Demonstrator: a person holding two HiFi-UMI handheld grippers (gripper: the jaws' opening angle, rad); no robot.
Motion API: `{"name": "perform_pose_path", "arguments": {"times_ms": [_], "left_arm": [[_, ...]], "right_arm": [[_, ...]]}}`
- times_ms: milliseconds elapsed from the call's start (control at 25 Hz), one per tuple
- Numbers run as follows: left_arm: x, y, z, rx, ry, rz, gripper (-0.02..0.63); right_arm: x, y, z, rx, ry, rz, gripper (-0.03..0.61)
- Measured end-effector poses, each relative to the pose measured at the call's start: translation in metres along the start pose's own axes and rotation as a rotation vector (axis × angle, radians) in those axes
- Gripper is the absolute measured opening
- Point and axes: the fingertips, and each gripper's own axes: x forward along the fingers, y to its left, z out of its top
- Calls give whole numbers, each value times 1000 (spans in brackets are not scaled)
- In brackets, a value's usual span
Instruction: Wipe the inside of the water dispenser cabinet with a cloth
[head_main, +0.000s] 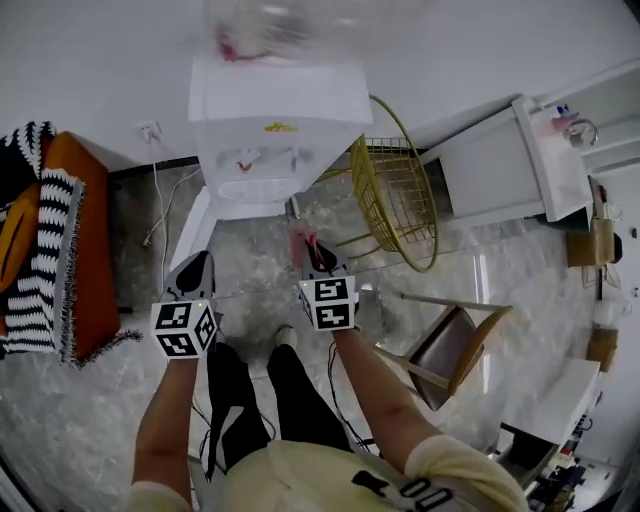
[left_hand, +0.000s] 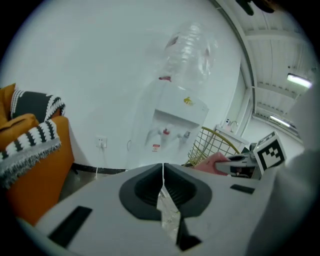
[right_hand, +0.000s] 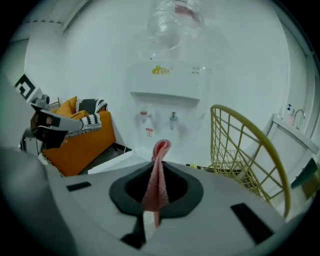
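Stripes of a black-and-white throw (head_main: 40, 250) cover the orange armchair (head_main: 88, 270), well to the left of the water dispenser (head_main: 275, 130). Nearer the dispenser, in front of it and a little left, hangs my left gripper (head_main: 193, 272). Its jaws are pressed together with nothing between them, only a thin seam.

A white door panel (head_main: 192, 235) juts from the dispenser's lower left, and I take it for the cabinet door swung open. The cabinet sits in the dispenser's lower half, below the taps, and from here I cannot see into it. A clear bottle (right_hand: 172, 22) stands on the dispenser's top.

In front of the dispenser and just right of its middle is my right gripper (head_main: 316, 258). Its jaws are closed on the pink cloth (right_hand: 156, 172), which stands up between them in a folded ridge pointing at the dispenser's front.

I judge the cloth to be light, soft terry that will go limp and bunch rather than push back. A pinch on a thick fold, as I have now, should keep enough cloth ahead of the jaws to drag across the cabinet walls. If it catches on an edge it may slip out, so the grip wants to be deep.

A yellow wire basket (head_main: 395, 195) stands just to the right of the dispenser.
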Motion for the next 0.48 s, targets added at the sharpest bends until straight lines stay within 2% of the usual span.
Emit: {"name": "perform_pose_path", "arguments": {"times_ms": [120,360,480], "left_arm": [[-33,-9,19,18,11,-7,17],[-105,-6,51,-44,-11,38,17],[-127,-10,73,-80,-53,40,17]], "right_arm": [[-38,6,23,47,-2,16,28],[-100,24,64,99,-41,62,28],[-120,27,77,118,-65,83,28]]}}
